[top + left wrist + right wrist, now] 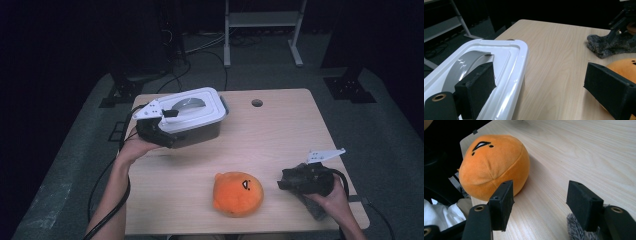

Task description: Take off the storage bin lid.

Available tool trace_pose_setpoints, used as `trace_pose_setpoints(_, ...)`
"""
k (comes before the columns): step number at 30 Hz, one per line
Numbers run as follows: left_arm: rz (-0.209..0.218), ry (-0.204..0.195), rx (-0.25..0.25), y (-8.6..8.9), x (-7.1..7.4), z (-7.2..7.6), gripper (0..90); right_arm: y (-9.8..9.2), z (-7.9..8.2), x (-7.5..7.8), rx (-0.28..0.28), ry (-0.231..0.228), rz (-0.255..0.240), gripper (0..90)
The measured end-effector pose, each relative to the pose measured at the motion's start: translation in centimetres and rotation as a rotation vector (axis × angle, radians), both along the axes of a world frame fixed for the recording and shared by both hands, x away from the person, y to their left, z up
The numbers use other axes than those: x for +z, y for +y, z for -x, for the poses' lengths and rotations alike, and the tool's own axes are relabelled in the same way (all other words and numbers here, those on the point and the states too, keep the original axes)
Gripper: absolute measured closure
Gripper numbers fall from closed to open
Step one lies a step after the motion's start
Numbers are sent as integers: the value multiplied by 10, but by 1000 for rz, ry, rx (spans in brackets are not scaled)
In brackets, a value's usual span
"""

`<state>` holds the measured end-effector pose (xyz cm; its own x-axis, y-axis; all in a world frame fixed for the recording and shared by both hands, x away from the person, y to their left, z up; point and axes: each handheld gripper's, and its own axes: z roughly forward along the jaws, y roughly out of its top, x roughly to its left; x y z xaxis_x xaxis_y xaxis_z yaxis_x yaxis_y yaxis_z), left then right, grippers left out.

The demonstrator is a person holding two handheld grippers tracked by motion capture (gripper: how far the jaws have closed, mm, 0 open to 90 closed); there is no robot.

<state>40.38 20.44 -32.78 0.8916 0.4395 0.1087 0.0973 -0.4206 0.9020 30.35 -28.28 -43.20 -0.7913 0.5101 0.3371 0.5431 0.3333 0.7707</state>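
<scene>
The high view looks forward and down from above the person's side onto the whole wooden table (280,125), far enough back to take in dark floor and a white stand beyond it. The left gripper view sits low and close at the white container lid (509,57), facing across the tabletop toward the grey sock (609,46) and the orange plush toy (624,65) — both also seen from above. The right gripper view rides just above the table surface, very near, facing the same orange plush toy (494,165) — the thing all three views share.
</scene>
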Motion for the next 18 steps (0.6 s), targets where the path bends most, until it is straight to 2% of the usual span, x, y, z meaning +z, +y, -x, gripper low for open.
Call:
trace_pose_setpoints(4,-9,15,3,-1,1,-5,91,0,0,-1,1,0,1,372)
trace_pose_setpoints(9,3,14,4,-1,3,-11,91,-1,-1,0,-2,1,-4,372)
trace_pose_setpoints(18,-9,16,23,2,4,-26,91,-1,-2,-1,-3,-3,-2,372)
